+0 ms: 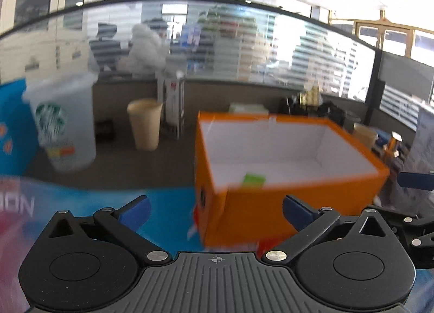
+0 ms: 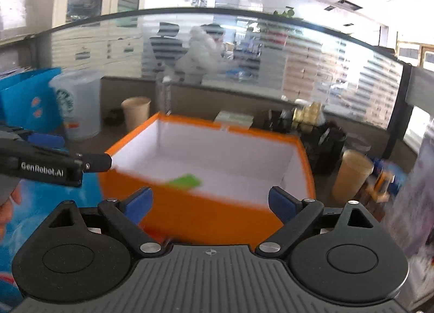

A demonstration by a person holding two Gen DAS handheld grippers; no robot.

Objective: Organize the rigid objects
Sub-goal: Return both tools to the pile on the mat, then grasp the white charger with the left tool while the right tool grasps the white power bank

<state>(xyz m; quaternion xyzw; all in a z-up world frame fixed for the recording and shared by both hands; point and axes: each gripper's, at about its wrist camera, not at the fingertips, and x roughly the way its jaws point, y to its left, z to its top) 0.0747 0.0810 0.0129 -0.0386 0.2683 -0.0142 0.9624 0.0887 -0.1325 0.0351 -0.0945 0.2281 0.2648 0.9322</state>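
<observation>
An orange box [image 1: 260,212] with a white inside stands on the table, open at the top. A small green object [image 1: 254,179] lies inside it near the front wall. The box [image 2: 206,215] and the green object [image 2: 187,181] also show in the right wrist view. My left gripper [image 1: 217,211] is open and empty, just before the box's front left corner. My right gripper [image 2: 210,203] is open and empty, close in front of the box's front wall. The left gripper's body [image 2: 43,166] shows at the left in the right wrist view.
A clear Starbucks cup [image 1: 63,123] and a beige paper cup [image 1: 144,124] stand behind on the left. A blue bag [image 2: 29,98] stands far left. Another beige cup [image 2: 352,177] and dark clutter [image 2: 322,142] stand right of the box. A glass partition runs behind.
</observation>
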